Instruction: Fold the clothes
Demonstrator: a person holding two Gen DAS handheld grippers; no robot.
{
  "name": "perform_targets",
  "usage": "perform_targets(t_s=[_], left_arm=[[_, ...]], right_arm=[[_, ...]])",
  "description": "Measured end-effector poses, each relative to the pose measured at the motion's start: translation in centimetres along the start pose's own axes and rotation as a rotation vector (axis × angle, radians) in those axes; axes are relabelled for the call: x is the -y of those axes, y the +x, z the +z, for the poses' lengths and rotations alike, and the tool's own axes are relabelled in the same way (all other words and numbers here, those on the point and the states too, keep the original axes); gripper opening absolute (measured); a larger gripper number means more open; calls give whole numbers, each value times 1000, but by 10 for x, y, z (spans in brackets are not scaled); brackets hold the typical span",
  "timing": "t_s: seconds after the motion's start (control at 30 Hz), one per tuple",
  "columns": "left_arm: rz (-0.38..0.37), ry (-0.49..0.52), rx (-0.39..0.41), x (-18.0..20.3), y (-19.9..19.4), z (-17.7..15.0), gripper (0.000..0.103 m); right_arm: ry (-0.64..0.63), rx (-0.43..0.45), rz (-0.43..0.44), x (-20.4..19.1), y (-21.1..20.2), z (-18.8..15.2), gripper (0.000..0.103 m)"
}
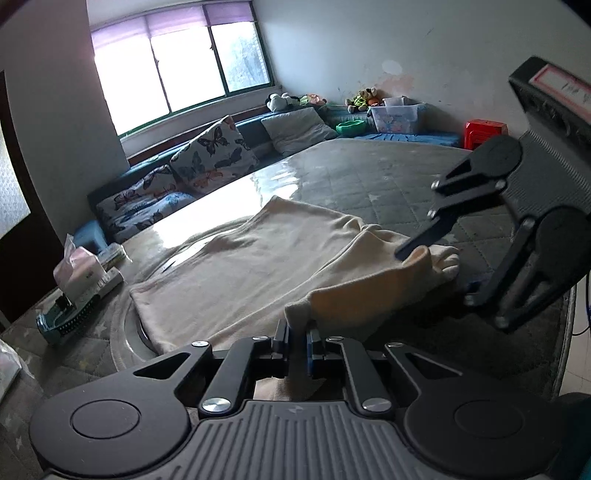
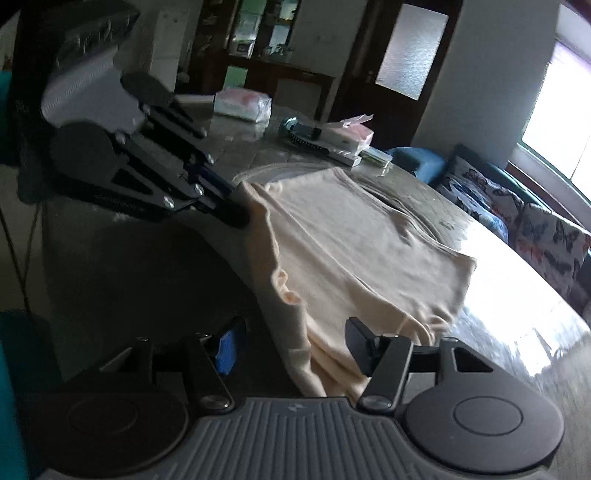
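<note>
Right wrist view dark and blurred at left; garment's near edge cut off behind the gripper body. Cream top [image 1: 243, 266] lies spread on the table [image 1: 369, 177]. Left gripper [image 1: 298, 341] pinched tight on a raised fold of it. Right gripper [image 2: 291, 341] wide apart, cloth between its fingers, ungripped.

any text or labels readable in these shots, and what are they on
None can be read.
Pink-bordered label on the right hand-held gripper: handwriting too blurred to read.
Tissue pack on the table: print too small.
Boxes on the shelf: blurred.
</note>
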State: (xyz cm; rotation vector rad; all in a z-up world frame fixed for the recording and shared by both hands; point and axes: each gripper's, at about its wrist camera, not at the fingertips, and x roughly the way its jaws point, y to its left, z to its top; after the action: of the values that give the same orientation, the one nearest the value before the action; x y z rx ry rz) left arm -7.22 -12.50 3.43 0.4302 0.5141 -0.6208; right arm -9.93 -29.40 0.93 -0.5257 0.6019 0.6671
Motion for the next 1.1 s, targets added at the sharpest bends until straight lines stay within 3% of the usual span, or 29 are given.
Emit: perform_targets(t_s=[0.07, 0.17, 0.23, 0.4, 0.43, 0.53, 0.6, 0.77, 1.1], left_arm=[[-3, -2, 0, 0, -3, -3, 13], [0, 8, 1, 2, -8, -9, 20], [10, 31, 3, 6, -13, -16, 20], [36, 76, -7, 14, -20, -30, 27], [45, 83, -11, 15, -20, -33, 33], [75, 105, -22, 15, -18, -38, 33], [83, 118, -29, 15, -15, -40, 32], [105, 151, -19, 16, -19, -44, 8], [92, 118, 43, 16, -57, -32, 6]], right_arm=[[1, -17, 3, 3, 10, 0, 35], [71, -27, 22, 15, 14, 4, 21], [121, -21, 38, 24, 12, 7, 17], [187, -8, 54, 37, 10, 16, 14], [191, -6, 51, 39, 10, 17, 14], [201, 2, 43, 40, 9, 21, 14], [200, 2, 35, 38, 9, 21, 14], [207, 7, 15, 33, 10, 15, 11], [195, 76, -10, 25, -22, 15, 9]])
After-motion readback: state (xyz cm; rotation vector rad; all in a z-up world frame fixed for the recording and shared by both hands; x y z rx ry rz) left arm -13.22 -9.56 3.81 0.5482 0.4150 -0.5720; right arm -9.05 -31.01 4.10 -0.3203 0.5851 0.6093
